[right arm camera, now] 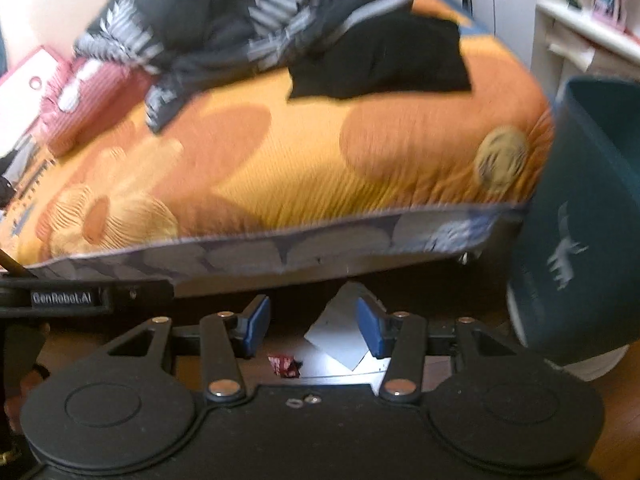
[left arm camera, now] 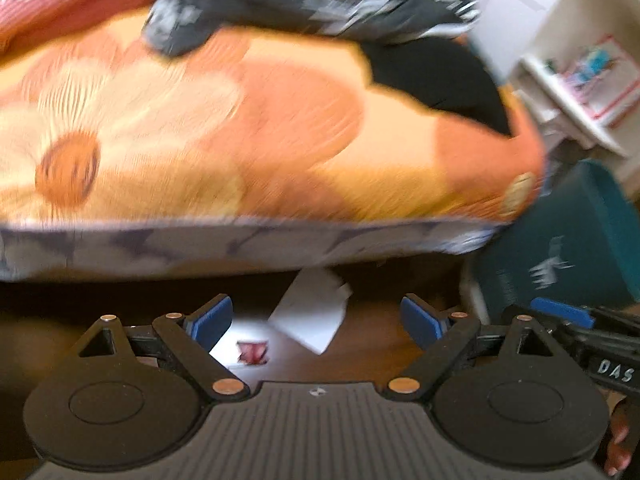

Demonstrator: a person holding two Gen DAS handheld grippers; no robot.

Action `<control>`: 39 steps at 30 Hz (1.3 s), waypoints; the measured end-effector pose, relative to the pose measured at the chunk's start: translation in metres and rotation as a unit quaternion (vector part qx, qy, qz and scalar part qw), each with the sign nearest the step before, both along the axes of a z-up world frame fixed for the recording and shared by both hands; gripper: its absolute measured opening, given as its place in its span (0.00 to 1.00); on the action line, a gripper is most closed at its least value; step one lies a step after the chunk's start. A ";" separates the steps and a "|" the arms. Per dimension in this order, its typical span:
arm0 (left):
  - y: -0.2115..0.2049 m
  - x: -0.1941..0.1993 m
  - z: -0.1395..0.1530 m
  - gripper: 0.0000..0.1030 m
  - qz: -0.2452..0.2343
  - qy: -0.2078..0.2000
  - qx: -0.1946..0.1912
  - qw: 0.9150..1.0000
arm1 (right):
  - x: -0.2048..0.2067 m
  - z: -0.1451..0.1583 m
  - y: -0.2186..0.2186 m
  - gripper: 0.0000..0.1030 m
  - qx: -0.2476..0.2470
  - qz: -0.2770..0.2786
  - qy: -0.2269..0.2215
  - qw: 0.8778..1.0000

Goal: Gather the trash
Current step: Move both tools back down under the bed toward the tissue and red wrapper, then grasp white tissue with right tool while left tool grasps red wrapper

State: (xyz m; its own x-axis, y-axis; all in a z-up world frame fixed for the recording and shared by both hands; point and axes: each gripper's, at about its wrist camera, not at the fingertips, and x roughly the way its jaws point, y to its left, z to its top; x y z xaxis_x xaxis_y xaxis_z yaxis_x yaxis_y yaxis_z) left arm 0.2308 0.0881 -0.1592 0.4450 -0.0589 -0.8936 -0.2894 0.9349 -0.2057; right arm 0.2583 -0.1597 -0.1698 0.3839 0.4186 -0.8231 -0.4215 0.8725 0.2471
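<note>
Left wrist: left gripper (left arm camera: 316,322) jaws wide, empty; white paper (left arm camera: 310,314) and red wrapper (left arm camera: 253,353) on floor by bed (left arm camera: 240,140). Paper looks light, floppy; pinch a raised edge.
Right wrist: right gripper (right arm camera: 312,326) jaws apart, empty, above paper; teal bin (right arm camera: 588,220) beside.

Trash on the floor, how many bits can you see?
2. A white paper lies on the wooden floor just in front of the bed's edge, and a small red wrapper lies beside it, nearer the camera. More could be hidden under the bed or behind the grippers.
</note>
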 end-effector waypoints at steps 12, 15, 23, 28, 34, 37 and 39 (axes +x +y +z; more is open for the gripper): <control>0.022 0.027 -0.162 0.89 0.000 0.151 0.027 0.988 | 0.060 -0.151 0.037 0.47 -0.050 -0.013 0.056 0.997; 0.019 0.036 -0.194 0.89 -0.005 0.169 0.045 0.985 | 0.074 -0.188 0.045 0.47 -0.073 -0.011 0.068 0.995; -0.001 0.047 -0.270 0.89 -0.082 0.172 0.091 0.977 | 0.089 -0.273 0.065 0.47 -0.130 0.055 0.083 0.986; 0.005 0.048 -0.314 0.89 -0.091 0.195 0.080 0.973 | 0.089 -0.316 0.071 0.47 -0.146 0.071 0.073 0.984; 0.015 0.048 -0.354 0.89 -0.088 0.212 0.066 0.971 | 0.093 -0.350 0.074 0.47 -0.167 0.049 0.064 0.983; 0.018 0.047 -0.366 0.88 -0.088 0.215 0.056 0.971 | 0.094 -0.363 0.074 0.47 -0.176 0.040 0.070 0.981; 0.019 0.046 -0.371 0.87 -0.088 0.213 0.046 0.972 | 0.095 -0.367 0.077 0.47 -0.179 0.039 0.068 0.981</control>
